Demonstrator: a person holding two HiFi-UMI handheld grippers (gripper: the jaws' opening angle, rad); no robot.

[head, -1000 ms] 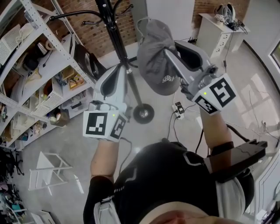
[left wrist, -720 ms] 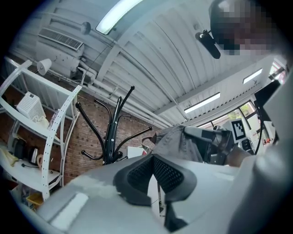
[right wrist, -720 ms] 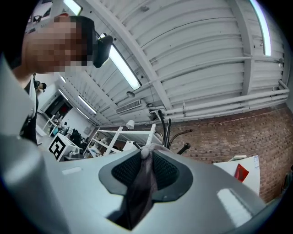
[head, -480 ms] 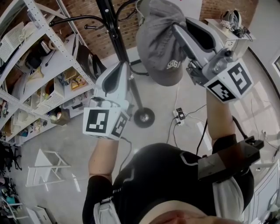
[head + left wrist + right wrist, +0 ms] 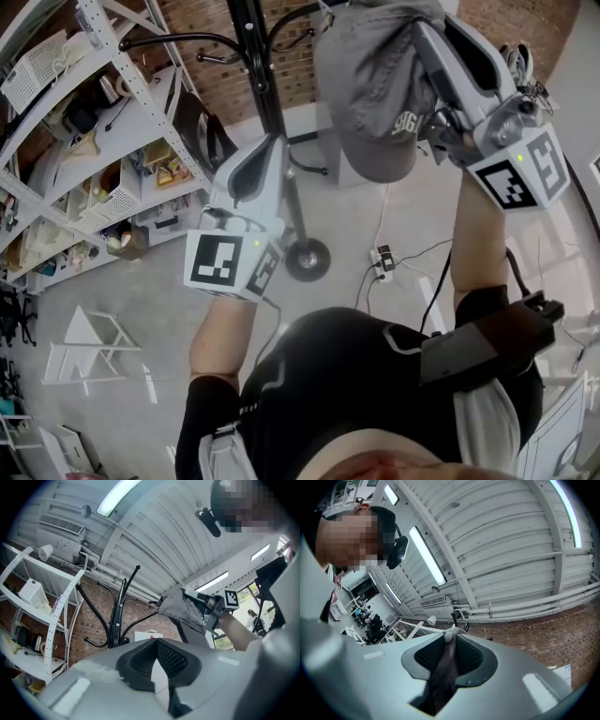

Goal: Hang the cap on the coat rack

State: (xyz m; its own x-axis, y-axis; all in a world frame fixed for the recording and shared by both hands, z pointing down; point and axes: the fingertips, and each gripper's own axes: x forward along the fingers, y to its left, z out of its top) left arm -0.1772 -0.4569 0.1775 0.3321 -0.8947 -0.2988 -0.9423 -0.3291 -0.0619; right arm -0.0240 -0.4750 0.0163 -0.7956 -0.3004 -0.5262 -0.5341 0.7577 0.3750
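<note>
A grey cap [image 5: 380,84] hangs crown down from my right gripper [image 5: 424,39], which is shut on its fabric and held high at the upper right of the head view. The right gripper view shows a dark fold of the cap [image 5: 444,672] pinched between the pads. The black coat rack [image 5: 258,66] stands just left of the cap, its curved hooks at the cap's height and its round base [image 5: 307,260] on the floor. My left gripper [image 5: 265,148] is lower, close in front of the pole, shut with nothing in it. From the left gripper view, the rack [image 5: 117,616] and the cap [image 5: 183,609] sit side by side.
White metal shelving [image 5: 112,66] full of boxes and small items lines the left side. A power strip with cables [image 5: 384,260] lies on the floor near the rack's base. A white frame [image 5: 89,342] lies at the lower left. A brick wall is behind the rack.
My right gripper has risen with the cap and shifted right in the head view, up to the level of the hooks. The left gripper has edged slightly toward the pole.
</note>
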